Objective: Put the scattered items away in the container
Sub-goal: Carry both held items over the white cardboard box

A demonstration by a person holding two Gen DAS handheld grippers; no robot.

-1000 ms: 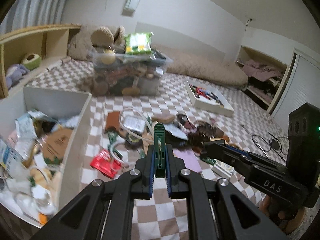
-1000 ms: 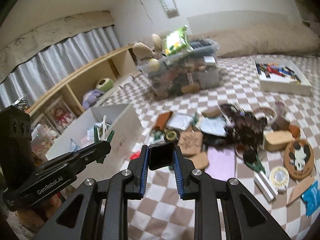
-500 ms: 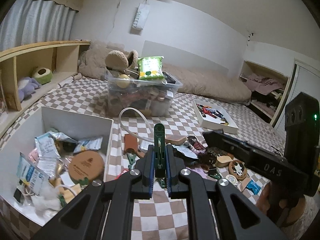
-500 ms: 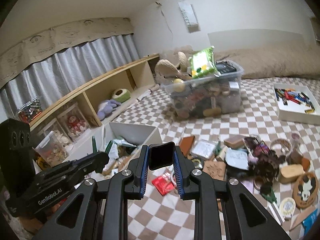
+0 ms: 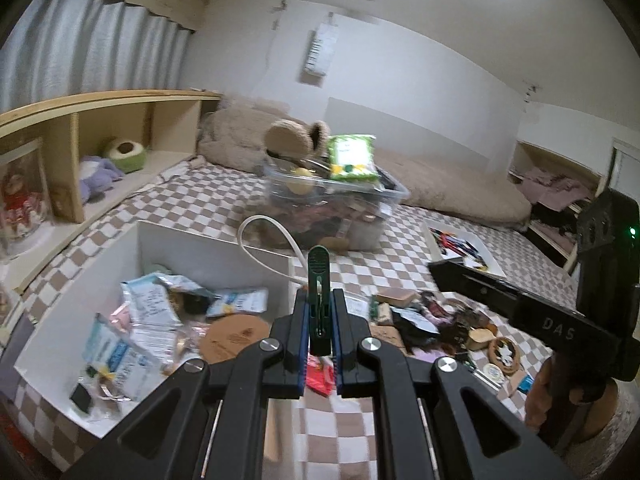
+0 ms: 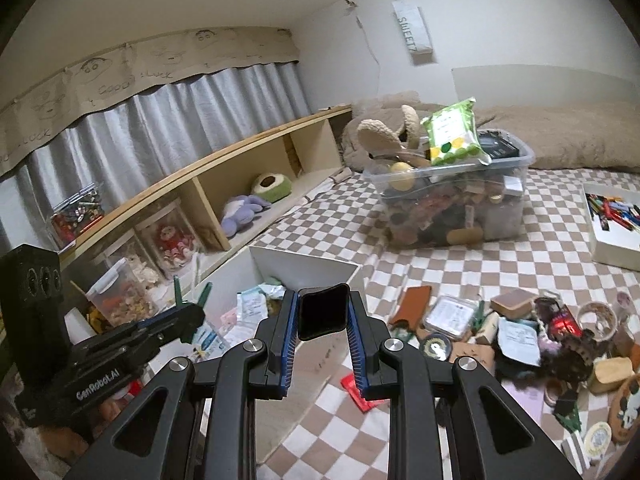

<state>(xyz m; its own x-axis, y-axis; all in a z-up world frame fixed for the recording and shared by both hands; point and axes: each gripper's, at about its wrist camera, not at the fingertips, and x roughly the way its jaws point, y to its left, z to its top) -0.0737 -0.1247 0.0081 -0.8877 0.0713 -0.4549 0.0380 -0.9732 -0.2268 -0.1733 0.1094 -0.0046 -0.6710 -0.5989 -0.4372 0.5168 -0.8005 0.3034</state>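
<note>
My left gripper (image 5: 320, 316) is shut on a green clip (image 5: 319, 280) with a white cord loop (image 5: 264, 240) hanging from it, held above the right wall of the white box (image 5: 208, 248). The box holds packets and a cork disc. My right gripper (image 6: 323, 316) is shut on a small black object (image 6: 322, 312) and hovers near the white box's (image 6: 308, 268) right corner. Scattered items (image 6: 520, 328) lie on the checkered cloth to the right. The left gripper (image 6: 188, 316) with the green clip (image 6: 204, 294) shows at the left of the right wrist view.
A clear bin (image 6: 452, 200) full of things stands behind, with a green packet (image 6: 454, 136) on top. A white tray of pens (image 6: 612, 224) is at the right. A wooden shelf (image 6: 240, 184) with plush toys runs along the left. A red packet (image 6: 358, 392) lies by the box.
Both grippers have risen and moved left toward the white box, still holding the clip and the black object. The scattered pile now sits further right and lower.
</note>
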